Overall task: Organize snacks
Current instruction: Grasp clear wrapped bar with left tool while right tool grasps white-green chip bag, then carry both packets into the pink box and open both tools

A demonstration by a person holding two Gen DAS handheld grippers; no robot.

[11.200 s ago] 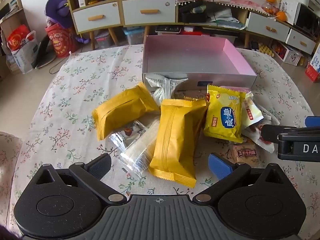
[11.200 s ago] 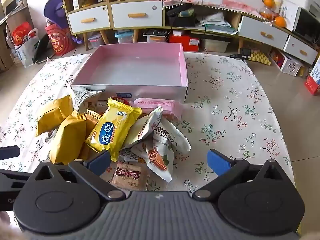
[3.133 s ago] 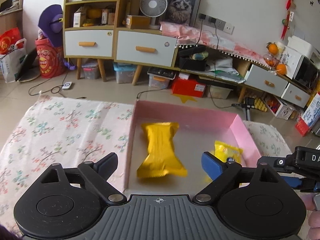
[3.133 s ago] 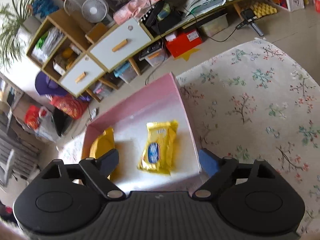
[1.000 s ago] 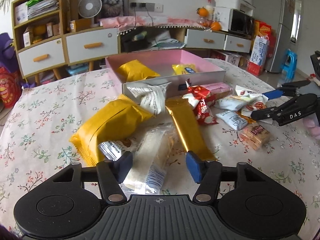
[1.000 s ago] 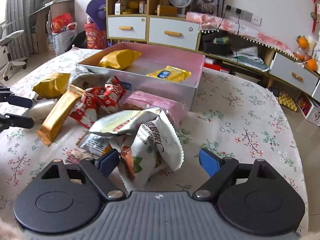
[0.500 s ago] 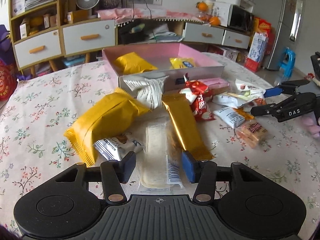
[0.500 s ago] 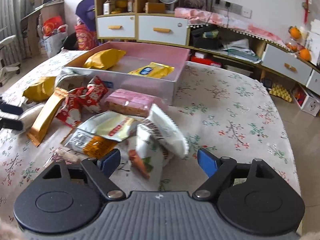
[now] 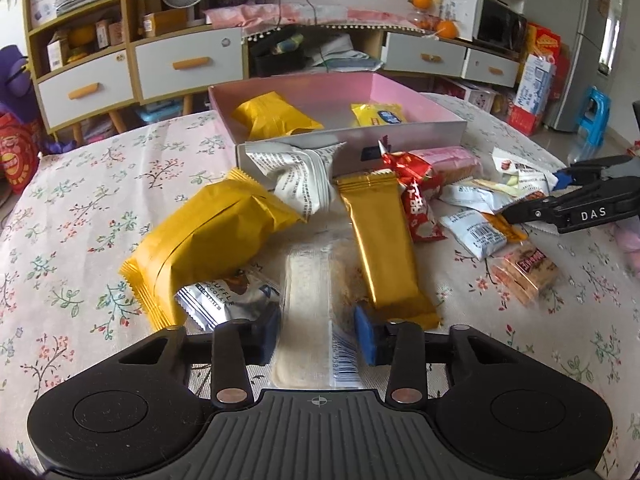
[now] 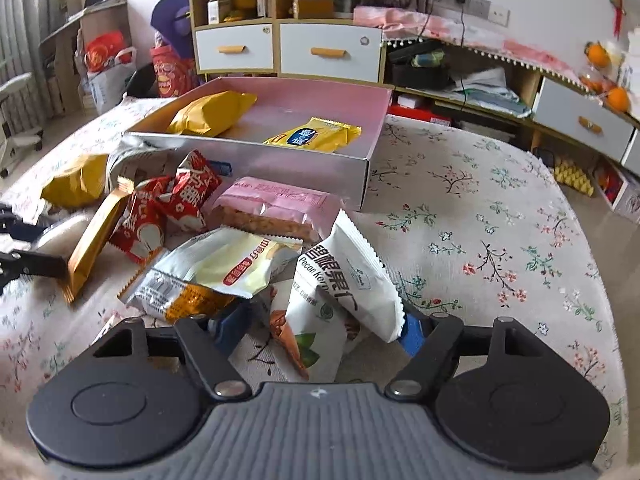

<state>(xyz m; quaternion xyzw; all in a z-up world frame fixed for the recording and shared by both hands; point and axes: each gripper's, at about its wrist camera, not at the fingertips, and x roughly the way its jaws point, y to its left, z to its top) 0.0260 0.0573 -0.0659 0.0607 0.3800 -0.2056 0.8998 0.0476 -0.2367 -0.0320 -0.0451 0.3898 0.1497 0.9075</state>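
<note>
We start with the table (image 9: pixel 80 184), its flowered cloth carrying everything. Toward its far side sits the pink box (image 9: pixel 404 92), already holding a plump yellow pack (image 9: pixel 272 118) and a small yellow packet (image 9: pixel 378 114). The rest of the snacks lie in a loose heap just in front of the box's near wall.

In that heap we see a big yellow pillow pack (image 9: pixel 208 240) on the left, a long gold bar (image 9: pixel 380 240) leaning beside it, and between them the clear-wrapped pale bar (image 9: pixel 308 292).

Our left gripper (image 9: pixel 316 330) has just been closing, and the clear-wrapped bar lies between its blue pads; they look to touch the wrapper's edges, though blur there keeps us from being sure they press firmly. This bar should be light and fairly stiff, but its film is slick and the wafer inside looks crumbly. We would pinch across the narrow width near the end, gently.

Our right gripper (image 10: pixel 324 330) has also just been closing, around the white pecan packet (image 10: pixel 344 292). The packet stands tilted between the pads, its serrated edge against the right one, while the left pad appears clear of it. It is a puffy, soft pouch that will crumple; the flat sealed edge is the safest hold.
</note>
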